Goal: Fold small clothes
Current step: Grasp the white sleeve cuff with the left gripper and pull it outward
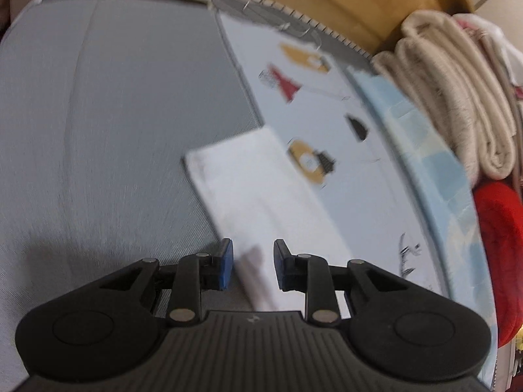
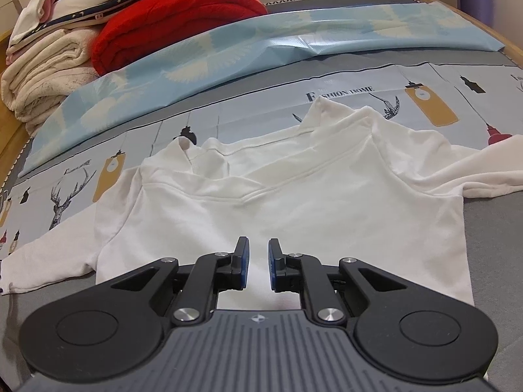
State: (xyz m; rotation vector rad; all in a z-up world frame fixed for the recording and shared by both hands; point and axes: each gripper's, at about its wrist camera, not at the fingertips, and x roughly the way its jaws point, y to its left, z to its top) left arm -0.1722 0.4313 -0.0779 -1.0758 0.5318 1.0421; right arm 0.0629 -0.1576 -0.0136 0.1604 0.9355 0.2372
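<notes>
Judging by the drape, the white long-sleeved top (image 2: 294,196) is light, soft knit w/ no stiffness: it'll sag and bunch if lifted from one point, so best taken by a pinch on an edge or seam, e.g. hem corner, shoulder or cuff, w/ both grippers spreading the load. Prob not slippery against the grey mattress cover (image 2: 500,245), and not fragile.

Look: plain white, raised collar, seam line across the upper chest, slight wrinkles. It lies flat, collar away from the right wrist cam, lower body on the grey cover, shoulders and collar over the printed mat (image 2: 81,176) w/ deer and lantern motifs. One sleeve trails out each side.

Right gripper (image 2: 259,269) sits over the hem area, jaws nearly closed w/ a narrow gap; cloth is below, but can't tell if any is pinched. Left gripper (image 1: 253,266) view is blurred; jaws partly apart, a sleeve (image 1: 248,202) running between them, pads not visibly pressing it.

Blue patterned sheet (image 2: 294,32), cream blankets (image 2: 42,78) and red blanket (image 2: 170,16) lie beyond.
</notes>
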